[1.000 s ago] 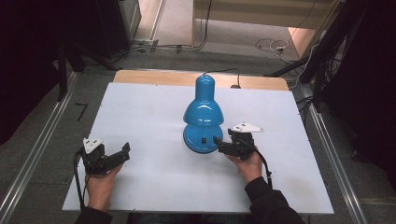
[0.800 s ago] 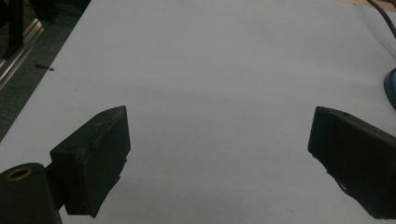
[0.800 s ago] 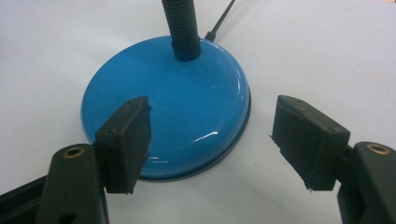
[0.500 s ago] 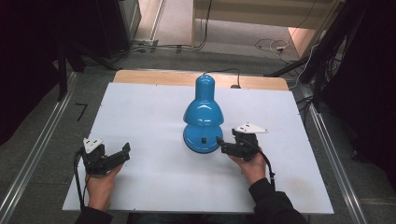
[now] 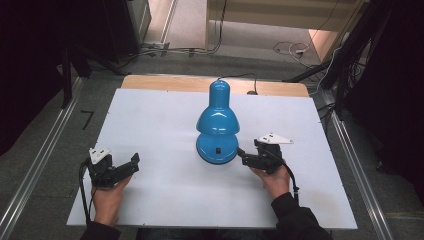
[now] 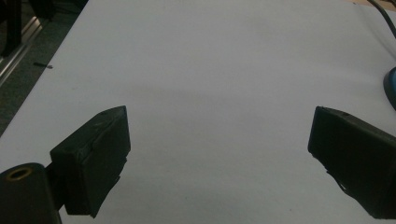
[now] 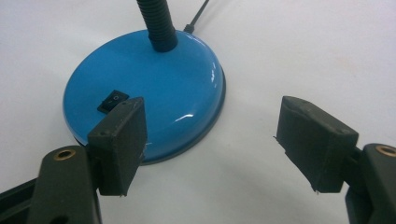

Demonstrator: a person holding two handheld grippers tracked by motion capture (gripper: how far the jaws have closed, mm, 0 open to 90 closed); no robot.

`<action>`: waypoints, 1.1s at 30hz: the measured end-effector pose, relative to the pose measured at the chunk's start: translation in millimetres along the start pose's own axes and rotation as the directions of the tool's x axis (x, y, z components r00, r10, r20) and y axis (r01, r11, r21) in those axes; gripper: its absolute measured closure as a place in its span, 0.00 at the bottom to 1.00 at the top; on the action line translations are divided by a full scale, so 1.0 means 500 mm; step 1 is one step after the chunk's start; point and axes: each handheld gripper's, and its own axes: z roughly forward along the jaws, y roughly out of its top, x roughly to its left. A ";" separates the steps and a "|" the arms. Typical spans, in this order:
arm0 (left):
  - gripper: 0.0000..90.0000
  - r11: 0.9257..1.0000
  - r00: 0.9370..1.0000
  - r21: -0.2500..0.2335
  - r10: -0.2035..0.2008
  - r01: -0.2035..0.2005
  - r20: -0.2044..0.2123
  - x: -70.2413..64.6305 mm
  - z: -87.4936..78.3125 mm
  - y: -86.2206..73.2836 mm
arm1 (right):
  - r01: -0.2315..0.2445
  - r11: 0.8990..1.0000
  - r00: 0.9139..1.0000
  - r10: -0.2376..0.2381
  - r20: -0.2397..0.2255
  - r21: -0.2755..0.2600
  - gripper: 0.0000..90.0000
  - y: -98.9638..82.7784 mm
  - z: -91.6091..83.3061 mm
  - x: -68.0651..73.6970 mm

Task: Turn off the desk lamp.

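A blue desk lamp (image 5: 217, 120) stands mid-table, its round base (image 7: 154, 88) carrying a black rocker switch (image 7: 113, 101) and a dark gooseneck (image 7: 156, 23). My right gripper (image 5: 241, 155) lies low on the table just right of the base and points at it. In the right gripper view this gripper (image 7: 210, 140) is open; its jaws have just been opening. The base's near edge sits by its left jaw, and mostly bare table lies between the jaws. My left gripper (image 5: 134, 164) rests at the front left, also open (image 6: 217, 154), over bare table.
The white table top (image 5: 150, 115) has a wooden strip (image 5: 165, 82) along its back edge, where the lamp's black cord (image 6: 385, 18) runs off. Metal rails (image 5: 35, 170) flank both sides. Loose cables lie on the floor behind.
My right gripper has edged slightly right, away from the lamp base, and its jaws stand a little wider. The left gripper and the lamp have not moved.
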 end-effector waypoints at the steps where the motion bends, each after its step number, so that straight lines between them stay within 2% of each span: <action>1: 0.07 1.000 1.000 0.001 0.001 -0.001 0.000 0.000 0.000 0.000 | 0.000 1.000 1.000 0.000 0.003 -0.001 0.26 -0.001 -0.001 -0.003; 14: 0.07 1.000 1.000 0.002 -0.001 0.001 -0.002 0.001 0.000 0.000 | -0.025 1.000 1.000 0.025 0.012 -0.004 0.25 -0.009 -0.014 -0.020; 33: 0.07 1.000 1.000 0.008 -0.009 0.009 0.003 0.002 0.001 -0.001 | -0.044 0.999 0.998 0.044 0.054 -0.012 0.24 -0.024 -0.033 -0.055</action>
